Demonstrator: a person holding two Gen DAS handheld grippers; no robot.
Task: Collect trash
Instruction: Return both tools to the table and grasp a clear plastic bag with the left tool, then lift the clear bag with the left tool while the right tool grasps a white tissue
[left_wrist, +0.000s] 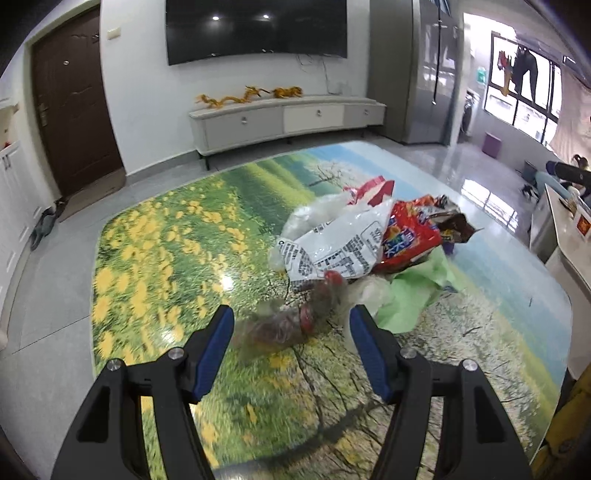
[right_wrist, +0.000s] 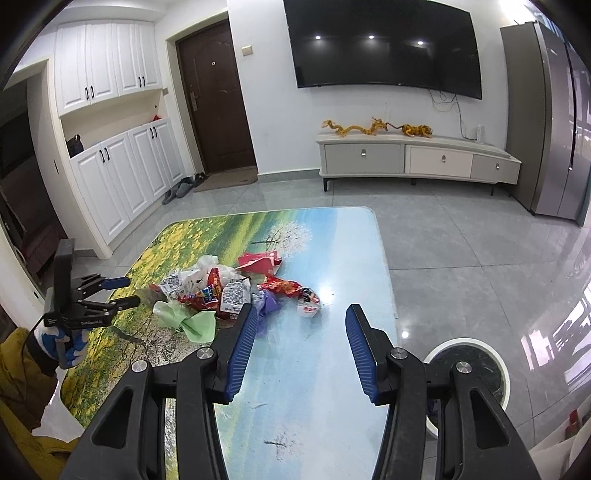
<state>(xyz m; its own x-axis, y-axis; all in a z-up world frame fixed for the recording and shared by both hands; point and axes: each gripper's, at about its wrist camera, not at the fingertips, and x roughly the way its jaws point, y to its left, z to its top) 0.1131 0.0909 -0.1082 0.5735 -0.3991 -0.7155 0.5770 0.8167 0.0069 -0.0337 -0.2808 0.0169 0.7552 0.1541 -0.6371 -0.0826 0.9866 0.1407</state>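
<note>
**Both grippers wide over a table of trash**

On the left, the left gripper (left_wrist: 291, 325) hangs low over the table (left_wrist: 155, 258), jaws spread wide and gripping nothing. A blurred clear wrapper (left_wrist: 280, 325) with red inside lies between its blue pads (left_wrist: 218, 347); whether they touch it is hard to tell. Just beyond sits the trash pile (left_wrist: 369, 240): a white printed bag (left_wrist: 332, 247), a red snack bag (left_wrist: 410, 236) and green paper (left_wrist: 417, 291) at the near right.

From the right wrist view, the pile (right_wrist: 218, 291) lies mid-table, a small cup (right_wrist: 308, 304) just to its right. The right gripper (right_wrist: 301, 343) is wide too, empty, above bare tabletop. A round bin (right_wrist: 495, 354) stands on the floor at the table's right edge.
</note>
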